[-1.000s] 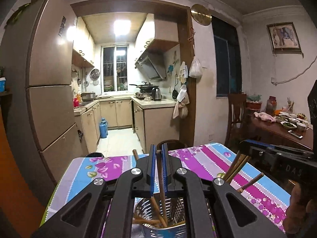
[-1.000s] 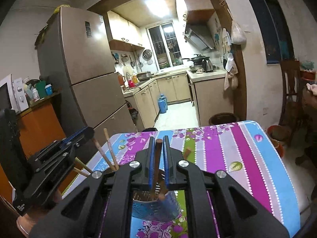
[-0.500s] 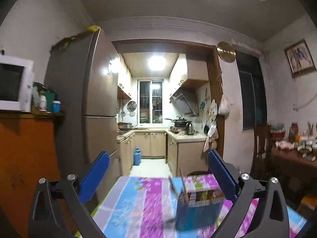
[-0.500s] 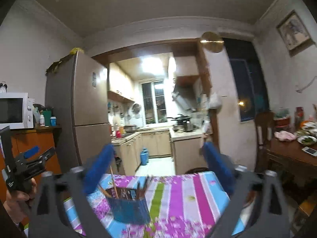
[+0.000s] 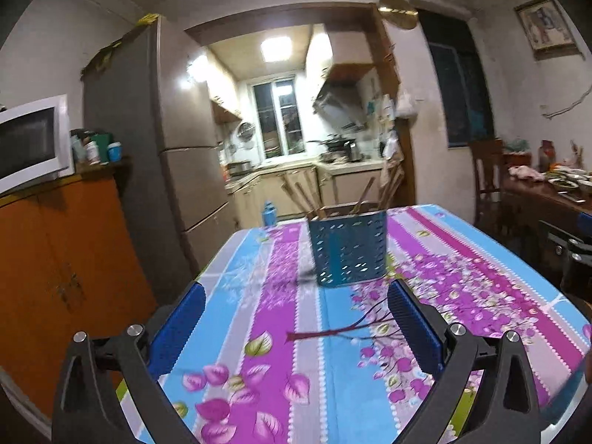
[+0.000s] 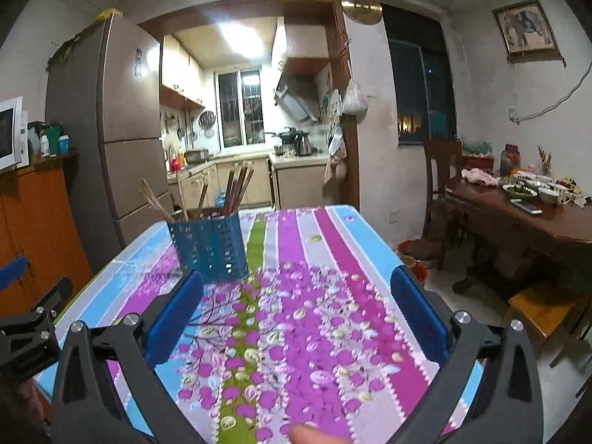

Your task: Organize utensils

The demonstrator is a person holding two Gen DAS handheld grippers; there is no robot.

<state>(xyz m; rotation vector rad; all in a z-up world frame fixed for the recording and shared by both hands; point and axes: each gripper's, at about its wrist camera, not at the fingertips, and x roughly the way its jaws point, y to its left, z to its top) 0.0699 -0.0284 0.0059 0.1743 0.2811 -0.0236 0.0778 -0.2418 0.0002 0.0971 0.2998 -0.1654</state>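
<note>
A blue perforated utensil holder point(image 5: 347, 249) stands upright on the flowered tablecloth point(image 5: 266, 318), with several wooden chopsticks point(image 5: 303, 194) sticking up out of it. It also shows in the right wrist view point(image 6: 209, 246) with its chopsticks point(image 6: 233, 190). My left gripper point(image 5: 296, 318) is open and empty, held back from the holder above the near part of the table. My right gripper point(image 6: 296, 307) is open and empty, to the right of and nearer than the holder. The left gripper's body point(image 6: 26, 329) shows at the lower left of the right wrist view.
An orange cabinet point(image 5: 66, 259) with a microwave point(image 5: 31, 142) stands left of the table, beside a tall fridge point(image 5: 177, 155). A dark dining table point(image 6: 525, 214) with dishes and a chair point(image 6: 442, 174) stand at the right. The kitchen lies behind.
Both grippers were shut on chopsticks over the holder a second ago. They have opened, let the chopsticks drop in, and pulled back and lower; the holder is now farther away.
</note>
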